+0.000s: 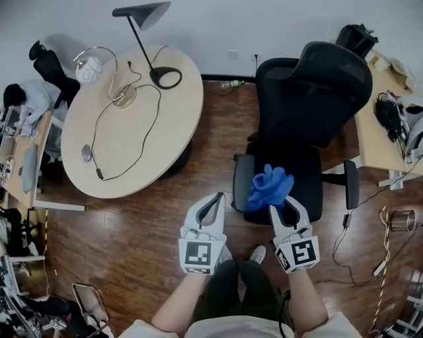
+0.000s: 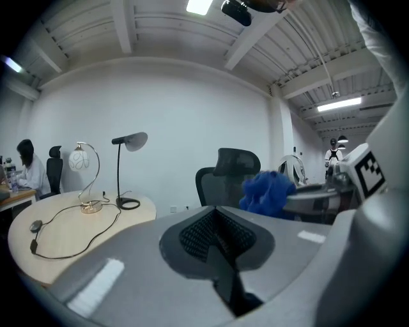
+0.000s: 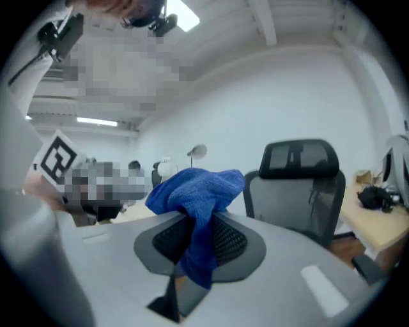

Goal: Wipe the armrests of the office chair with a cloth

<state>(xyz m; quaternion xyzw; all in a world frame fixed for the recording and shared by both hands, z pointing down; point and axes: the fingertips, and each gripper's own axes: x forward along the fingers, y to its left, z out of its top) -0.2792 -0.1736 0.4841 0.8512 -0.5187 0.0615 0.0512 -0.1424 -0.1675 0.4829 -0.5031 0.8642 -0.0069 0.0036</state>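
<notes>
The person holds both grippers out over the wooden floor [image 1: 132,231], just near of the black office chair [image 1: 310,92]. The right gripper [image 1: 280,210] has its jaws clamped on a blue cloth [image 1: 269,186]. The cloth bunches up above the jaw tips, and one fold hangs down between the pads. From the head camera, the cloth sits over the near left corner of the chair's seat, just beside the left armrest [image 1: 242,179] and well apart from the right armrest [image 1: 351,183]; whether it touches the chair cannot be told. The left gripper [image 1: 217,198] is level with the right one, to its left. Its jaws are together with nothing between them. A round counter [image 1: 172,125] with a black lamp [image 1: 145,12] stands to the far left.
</notes>
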